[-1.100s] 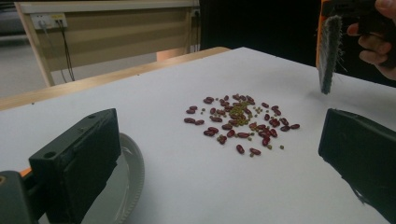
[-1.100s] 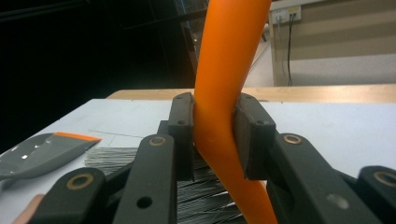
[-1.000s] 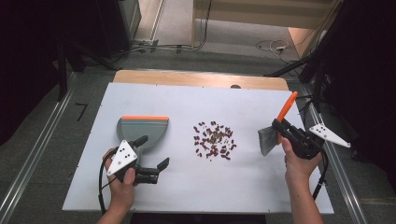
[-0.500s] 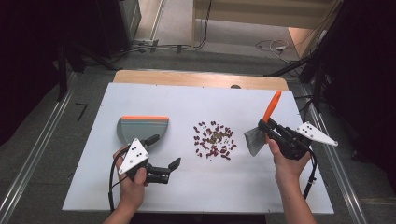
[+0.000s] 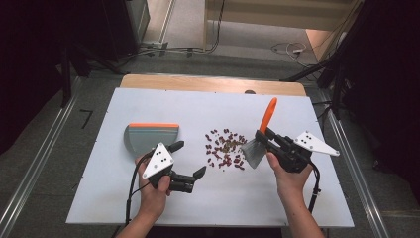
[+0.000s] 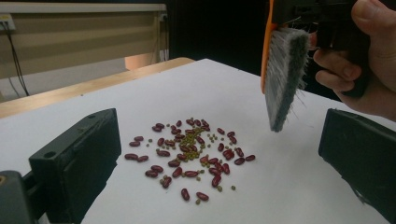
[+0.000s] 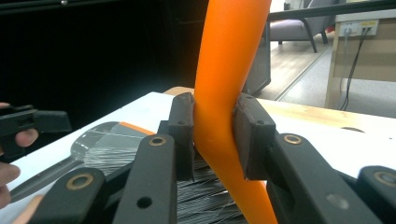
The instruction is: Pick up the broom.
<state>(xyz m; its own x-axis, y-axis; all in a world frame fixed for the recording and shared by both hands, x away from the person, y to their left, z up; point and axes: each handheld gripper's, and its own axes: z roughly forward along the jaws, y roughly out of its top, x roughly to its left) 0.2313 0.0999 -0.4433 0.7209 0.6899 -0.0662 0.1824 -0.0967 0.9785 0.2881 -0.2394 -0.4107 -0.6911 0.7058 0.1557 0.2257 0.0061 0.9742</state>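
A scatter of red beans and small green ones [image 5: 225, 148] lies mid-table, and it shows between my left jaws as beans [image 6: 191, 154]. My right gripper [image 5: 265, 136] is shut on the orange handle of a hand brush [image 5: 267, 115]; its grey bristles [image 5: 252, 151] hang just right of the beans, off the table. Up close, the handle [image 7: 224, 93] sits clamped in the right gripper [image 7: 215, 135]. My left gripper [image 5: 188, 159] is open and empty, just left of the beans. The brush [image 6: 282, 74] hangs above the pile's right side. A grey dustpan [image 5: 151, 136] with an orange edge lies left of the beans.
The white table board [image 5: 307, 198] has a wooden strip [image 5: 213, 83] along its far edge. Cables trail from both grippers toward the near edge. Dark floor and metal rails [image 5: 356, 163] flank the table. The dustpan [image 7: 107, 140] lies beyond the brush bristles.
My right gripper has carried the brush leftward, up to the bean pile. My left gripper has shifted right, toward the beans, still open.
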